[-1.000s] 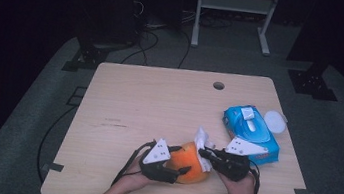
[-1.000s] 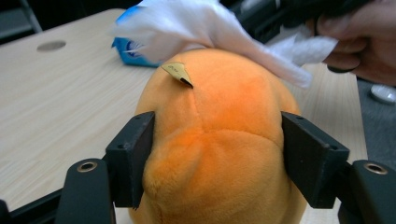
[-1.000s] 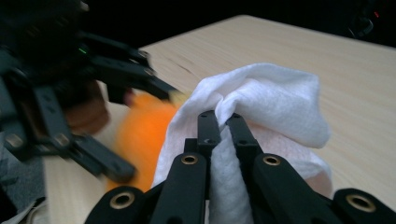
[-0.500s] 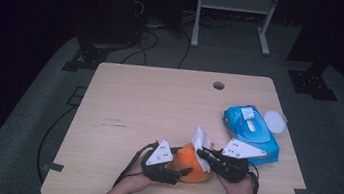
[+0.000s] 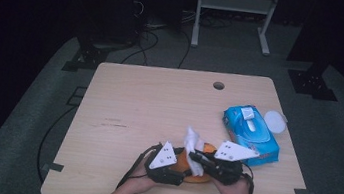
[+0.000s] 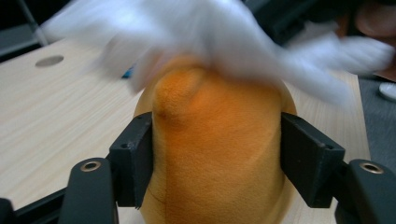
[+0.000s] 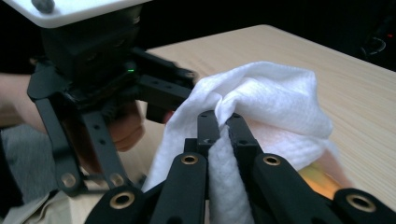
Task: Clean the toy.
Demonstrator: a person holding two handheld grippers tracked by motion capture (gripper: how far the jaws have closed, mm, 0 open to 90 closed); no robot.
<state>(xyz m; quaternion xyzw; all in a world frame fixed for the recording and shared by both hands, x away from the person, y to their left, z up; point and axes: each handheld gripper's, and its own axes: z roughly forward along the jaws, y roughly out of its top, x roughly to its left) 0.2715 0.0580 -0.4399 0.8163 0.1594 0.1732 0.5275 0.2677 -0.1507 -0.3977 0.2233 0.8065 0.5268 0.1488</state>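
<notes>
From above, the person's two hands meet at the near edge of the wooden table (image 5: 159, 105). The left gripper (image 5: 176, 169) lies beside an orange soft toy (image 5: 198, 173) and the right gripper (image 5: 196, 157) comes in from the other side with a white wipe (image 5: 192, 142) bunched over the toy's top. Just beyond the right hand lies a blue pack of wipes (image 5: 251, 130), and a round white lid (image 5: 275, 121) rests against its far corner. A small round hole (image 5: 219, 85) sits near the table's far edge.

In the left gripper view, the orange soft toy (image 6: 217, 149) stands upright between the two black jaws, whose pads press on its flanks on both sides; the jaws have just been closing in on it. The white wipe (image 6: 224, 37) is smeared by motion across the toy's top, and the table's hole (image 6: 49, 60) shows far off to the left.

In the right gripper view, the right gripper (image 7: 219, 128) has its jaws pinched together on a fold of the white wipe (image 7: 271, 100), which drapes forward and down over a patch of orange at the lower right. The left gripper (image 7: 170, 95), with the hand behind it, looms close on the left, its jaws reaching under the cloth
</notes>
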